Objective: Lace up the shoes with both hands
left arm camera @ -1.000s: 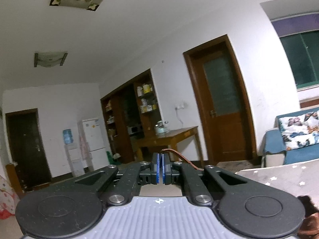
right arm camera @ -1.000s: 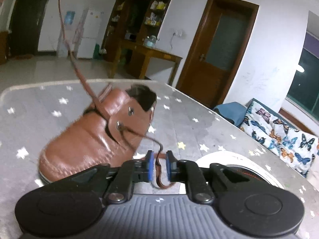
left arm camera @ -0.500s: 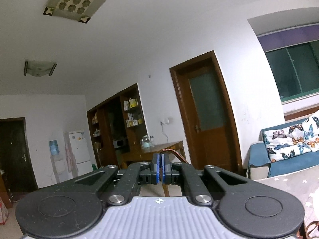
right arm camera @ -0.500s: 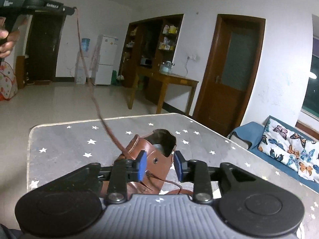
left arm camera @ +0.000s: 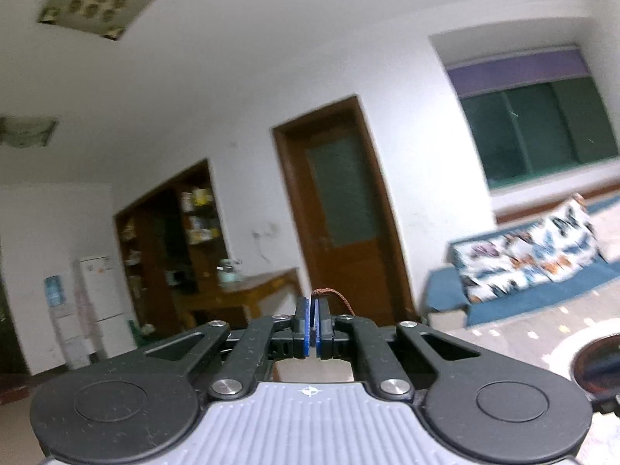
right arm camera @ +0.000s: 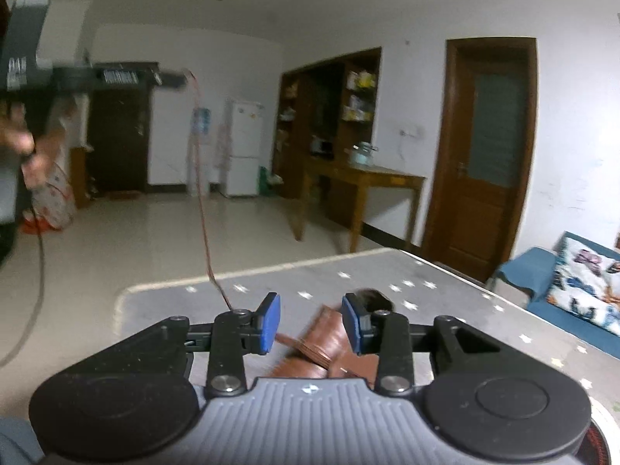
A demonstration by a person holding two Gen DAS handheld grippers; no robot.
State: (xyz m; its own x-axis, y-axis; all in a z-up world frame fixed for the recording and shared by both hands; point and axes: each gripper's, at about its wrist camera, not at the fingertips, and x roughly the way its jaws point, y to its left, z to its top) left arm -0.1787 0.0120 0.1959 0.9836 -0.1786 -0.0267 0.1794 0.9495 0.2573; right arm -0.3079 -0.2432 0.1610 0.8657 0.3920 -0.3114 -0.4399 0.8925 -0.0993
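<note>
Up at the far left, well above the table (right arm camera: 162, 302), we see the left gripper (left arm camera: 314, 312) pinched tight on the end of the lace (right arm camera: 199, 193) (a reddish-brown cord), which slants down toward the shoe (right arm camera: 329, 341). The brown shoe lies on the table. Above it hangs the right gripper (right arm camera: 311, 323); its jaws have just been opening and press on nothing.
</note>
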